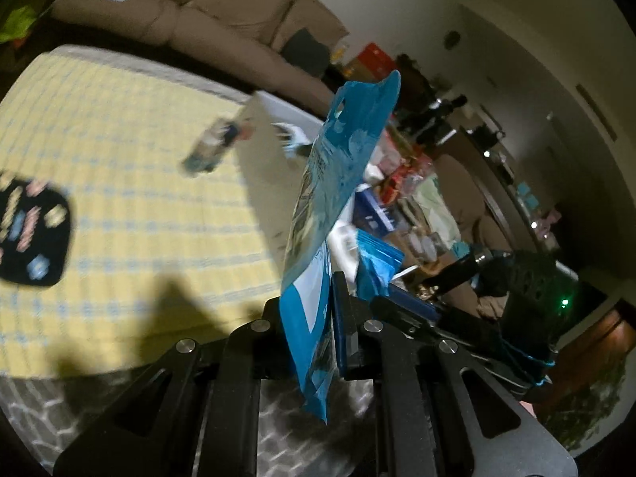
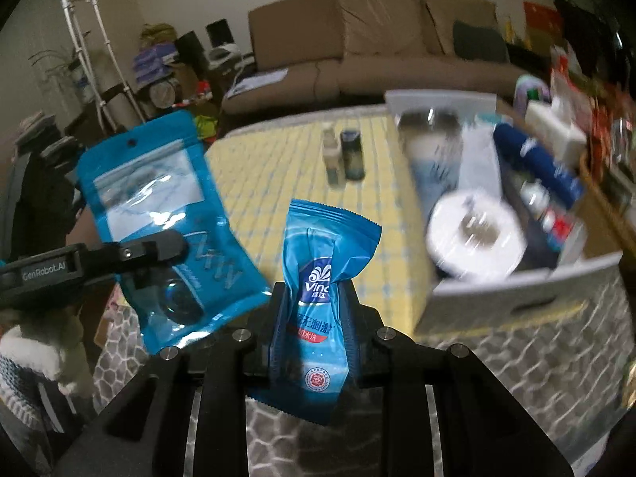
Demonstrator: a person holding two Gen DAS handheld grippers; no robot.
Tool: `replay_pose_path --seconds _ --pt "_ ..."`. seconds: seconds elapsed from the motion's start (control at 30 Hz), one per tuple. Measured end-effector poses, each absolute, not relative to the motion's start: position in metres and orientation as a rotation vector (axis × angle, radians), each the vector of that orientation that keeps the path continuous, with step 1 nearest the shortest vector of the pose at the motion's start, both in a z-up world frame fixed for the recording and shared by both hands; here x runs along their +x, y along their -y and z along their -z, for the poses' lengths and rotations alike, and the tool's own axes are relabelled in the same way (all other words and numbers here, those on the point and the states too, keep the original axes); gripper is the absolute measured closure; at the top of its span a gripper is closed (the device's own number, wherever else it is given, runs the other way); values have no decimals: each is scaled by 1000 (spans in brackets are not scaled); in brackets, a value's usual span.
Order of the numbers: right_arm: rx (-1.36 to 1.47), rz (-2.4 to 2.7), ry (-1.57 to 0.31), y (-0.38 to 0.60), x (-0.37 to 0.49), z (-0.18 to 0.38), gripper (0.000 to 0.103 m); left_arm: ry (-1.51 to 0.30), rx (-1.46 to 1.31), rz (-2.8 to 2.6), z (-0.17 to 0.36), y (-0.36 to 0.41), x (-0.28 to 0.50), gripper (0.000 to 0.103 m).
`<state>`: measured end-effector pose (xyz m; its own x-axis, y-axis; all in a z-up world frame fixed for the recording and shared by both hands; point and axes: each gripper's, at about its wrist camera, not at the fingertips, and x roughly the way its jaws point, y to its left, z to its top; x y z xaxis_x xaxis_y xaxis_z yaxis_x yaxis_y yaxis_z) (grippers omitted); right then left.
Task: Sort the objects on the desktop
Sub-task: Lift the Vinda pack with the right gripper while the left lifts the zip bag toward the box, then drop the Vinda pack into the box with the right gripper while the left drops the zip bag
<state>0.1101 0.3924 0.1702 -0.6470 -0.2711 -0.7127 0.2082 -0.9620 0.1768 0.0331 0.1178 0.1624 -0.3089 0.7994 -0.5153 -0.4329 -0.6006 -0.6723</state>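
Now we have our left gripper (image 1: 318, 318) clamped on a blue pouch (image 1: 338, 167) and our right gripper (image 2: 314, 318) clamped on a wipes pack (image 2: 318, 278), both held above the table (image 2: 278, 167). Next, we judge, each goes into the grey bin (image 2: 516, 290), already crowded by a tape roll (image 2: 473, 234), while two bottles (image 2: 344, 155) wait on the table.

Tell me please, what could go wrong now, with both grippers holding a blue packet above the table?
1. The left gripper pinches only the lower part of the flat blue pouch; it may swing or slip.
2. The white box already looks crowded, so the tissue packet in the right gripper might not settle inside.
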Motion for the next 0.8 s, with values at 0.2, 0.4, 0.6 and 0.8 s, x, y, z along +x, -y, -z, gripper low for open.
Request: replay_pose_path --seconds 0.2,0.4,0.6,0.8 --pt "1137 2682 66 -456 91 -205 78 494 -1090 -1931 -194 -205 17 90" --pt "1154 2730 65 -523 65 -223 78 474 -1114 -1889 -200 -284 -3 90" --pt "1179 2750 123 -581 35 -228 78 404 -1154 -1905 -199 -341 -24 91" --pt "1217 2731 154 -620 10 -216 78 339 -1198 -1918 -187 -373 -41 90"
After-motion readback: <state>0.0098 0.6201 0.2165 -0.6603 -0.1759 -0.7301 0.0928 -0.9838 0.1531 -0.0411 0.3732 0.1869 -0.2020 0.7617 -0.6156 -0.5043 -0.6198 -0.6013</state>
